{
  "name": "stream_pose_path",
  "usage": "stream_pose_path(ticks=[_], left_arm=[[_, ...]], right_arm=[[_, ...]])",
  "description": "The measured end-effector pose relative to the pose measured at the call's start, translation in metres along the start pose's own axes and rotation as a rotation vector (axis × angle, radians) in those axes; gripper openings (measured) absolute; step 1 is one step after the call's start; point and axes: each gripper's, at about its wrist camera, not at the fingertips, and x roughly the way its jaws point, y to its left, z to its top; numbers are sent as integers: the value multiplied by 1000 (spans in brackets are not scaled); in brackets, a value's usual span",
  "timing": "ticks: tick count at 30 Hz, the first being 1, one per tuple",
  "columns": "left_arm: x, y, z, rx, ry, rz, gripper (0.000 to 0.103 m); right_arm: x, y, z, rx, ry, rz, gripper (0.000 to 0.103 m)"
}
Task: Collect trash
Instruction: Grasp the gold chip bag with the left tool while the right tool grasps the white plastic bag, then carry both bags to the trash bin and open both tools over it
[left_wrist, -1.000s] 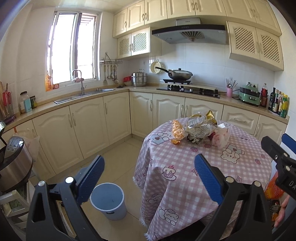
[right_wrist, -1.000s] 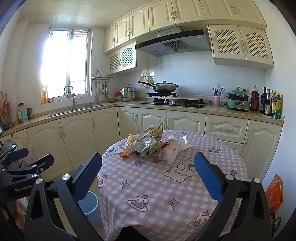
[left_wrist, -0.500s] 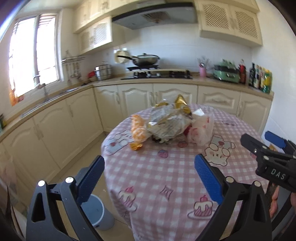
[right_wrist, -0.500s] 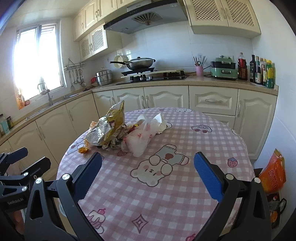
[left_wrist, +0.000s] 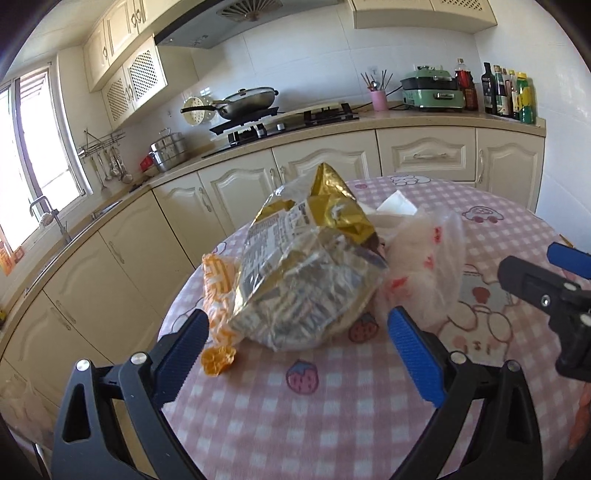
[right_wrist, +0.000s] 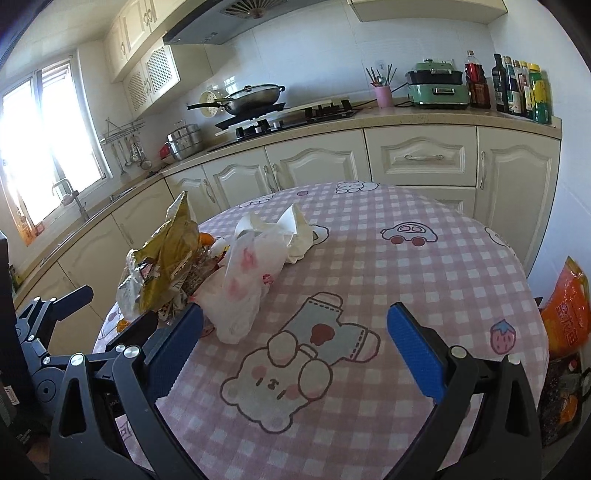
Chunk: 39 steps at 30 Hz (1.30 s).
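Note:
A heap of trash lies on the round table's pink checked cloth (left_wrist: 332, 406): a crumpled gold and silver snack bag (left_wrist: 306, 266), an orange striped wrapper (left_wrist: 218, 280), a white plastic bag (left_wrist: 424, 258) with red print, and a white tissue (left_wrist: 397, 205). My left gripper (left_wrist: 295, 325) is low over the cloth and its jaws are closing. The snack bag's near end lies between the fingertips, and the pads do not press it. My right gripper (right_wrist: 295, 317) stands open over bare cloth, its left finger beside the white plastic bag (right_wrist: 240, 288). The snack bag (right_wrist: 166, 258) lies further left.
Cream cabinets and a worktop curve behind the table, with a wok on the hob (right_wrist: 255, 96), a pink utensil cup (right_wrist: 384, 96) and several bottles (right_wrist: 521, 88). An orange bag (right_wrist: 569, 310) stands on the floor right of the table.
Both grippers have come forward and down over the table, so the trash heap looms much larger. The floor bin has left the left wrist view. The left jaws have narrowed slightly.

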Motion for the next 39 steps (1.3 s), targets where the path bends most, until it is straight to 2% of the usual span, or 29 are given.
stream_pose_path(ticks=[3, 7, 8, 9, 10, 12, 15, 17, 19, 24, 27, 31, 35, 39], left_arm=[[15, 1, 8, 7, 2, -5, 72], [24, 2, 11, 18, -2, -40, 58], [23, 3, 10, 13, -10, -61, 45], [22, 5, 11, -1, -18, -87, 22], [19, 8, 11, -18, -30, -97, 20], [13, 13, 10, -48, -56, -127, 11], [3, 23, 9, -96, -91, -171, 5], [-3, 29, 7, -133, -111, -200, 4], [-11, 35, 6, -159, -130, -211, 4], [-38, 52, 1, -233, -188, -237, 4], [-53, 65, -3, -272, -219, -224, 4], [-76, 88, -12, -330, -249, -215, 4], [-100, 118, -32, -396, -270, -177, 4], [-121, 152, -60, -449, -269, -107, 4]], right_arm=[[10, 0, 6, 16, 12, 18, 96], [20, 5, 14, 45, 17, 53, 96], [22, 6, 15, 53, 20, 58, 96], [26, 8, 17, 58, 32, 65, 96], [29, 10, 18, 64, 41, 79, 96], [38, 13, 20, 72, 61, 91, 96], [50, 18, 23, 88, 86, 118, 94], [56, 22, 24, 83, 112, 125, 76], [62, 25, 22, 68, 135, 113, 37], [41, 27, 22, 53, 63, 114, 3], [18, 32, 27, 26, -6, 94, 2], [-12, 45, 35, -1, -73, 121, 2], [-39, 80, 36, -63, -110, 193, 2], [-51, 128, 28, -134, -97, 303, 2]])
